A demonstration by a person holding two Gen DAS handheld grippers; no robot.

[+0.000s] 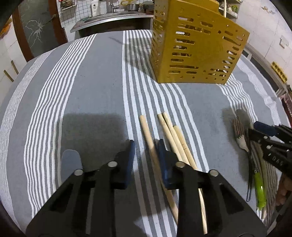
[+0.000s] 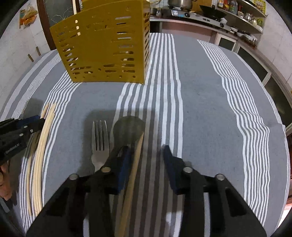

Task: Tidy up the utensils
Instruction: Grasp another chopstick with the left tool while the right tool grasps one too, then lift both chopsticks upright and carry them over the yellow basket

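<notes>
Mostly pale wooden chopsticks point(image 1: 169, 131), steel fork point(image 2: 99, 140), slotted yellow caddy point(image 1: 197, 47).

The worktop point(image 2: 200, 91) wears matt woven cloth, grey with white stripes. The chopsticks point(image 1: 171, 131) look like pale smooth wood, the fork point(image 2: 99, 140) like dull metal. The yellow caddy point(image 1: 193, 47) is matt perforated plastic.

— What sort of place is this?
— A home kitchen. A steel sink point(image 1: 116, 15) with a tap point(image 1: 111, 5) sits past the table's far edge, beside a wire wall grid point(image 1: 80, 11).
— Anything else?
— A gas stove point(image 2: 199, 15) carrying a steel pot point(image 2: 179, 3) and a dark pan point(image 2: 212, 10), shelves of jars and bottles point(image 2: 237, 9), and a striped cloth point(image 2: 200, 91) over the table.
</notes>
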